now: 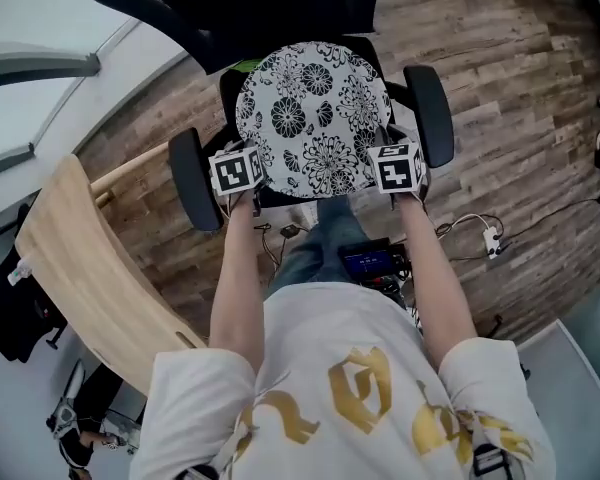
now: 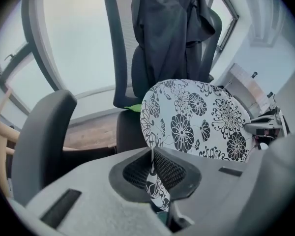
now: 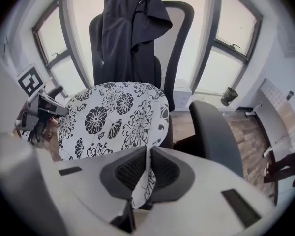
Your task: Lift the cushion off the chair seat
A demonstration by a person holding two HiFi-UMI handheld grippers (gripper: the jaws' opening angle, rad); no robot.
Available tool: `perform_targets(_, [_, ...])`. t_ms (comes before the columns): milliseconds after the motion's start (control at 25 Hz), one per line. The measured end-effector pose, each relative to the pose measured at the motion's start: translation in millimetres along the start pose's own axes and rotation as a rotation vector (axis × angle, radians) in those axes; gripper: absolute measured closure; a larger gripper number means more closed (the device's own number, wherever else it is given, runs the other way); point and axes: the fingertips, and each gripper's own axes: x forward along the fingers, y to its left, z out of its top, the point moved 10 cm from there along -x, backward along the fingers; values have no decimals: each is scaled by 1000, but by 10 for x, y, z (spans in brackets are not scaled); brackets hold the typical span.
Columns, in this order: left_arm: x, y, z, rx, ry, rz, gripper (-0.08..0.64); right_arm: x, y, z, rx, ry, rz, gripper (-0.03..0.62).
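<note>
A round white cushion [image 1: 313, 118] with black flower print hangs above the seat of a black office chair [image 1: 230, 13]. My left gripper [image 1: 242, 176] is shut on its near left edge, the fabric pinched between the pads [image 2: 152, 173]. My right gripper [image 1: 396, 173] is shut on its near right edge, with the cloth squeezed between its pads [image 3: 146, 173]. In the left gripper view the cushion [image 2: 196, 119] tilts up, clear of the seat. The cushion [image 3: 113, 119] spreads leftward in the right gripper view. A dark jacket [image 3: 130, 28] is draped over the chair back.
The chair's armrests [image 1: 192, 178] [image 1: 430, 113] flank the cushion. A curved wooden board [image 1: 85, 268] lies at the left. Cables and a power strip [image 1: 485, 238] lie on the wooden floor at the right. Windows stand behind the chair. A green item [image 2: 132, 108] shows on the seat.
</note>
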Motion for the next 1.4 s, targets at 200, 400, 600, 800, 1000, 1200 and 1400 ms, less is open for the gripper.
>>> perform_targets(200, [465,189,-171,0,-47,-50,541,367,108,-220,36,-48,-33,560])
perform_targets(400, [257,165,-169,9,-83,-73,540,230,113,-310,52,-64,-45,560])
perform_targets(600, [-18,163,-172,26,-127,-91,540,-13,119,-301,86,-97,-42,560])
perform_targets(800, [-242,128,-156,68,-165,-108,541,-263,125,-344,103,-142,-62,560])
perform_targets(1000, [-470,120,-149,104,-212,-131,541,-537,198,-345,107,-178,-53,560])
perform_targets(1200, [-733,74,-171,121,-267,-135,541,-815,187,-368,136,-241,-5,560])
perform_targets(1400, [-957,118,-242,112,-307,-160,541,-1026,194,-352,141,-294,8,560])
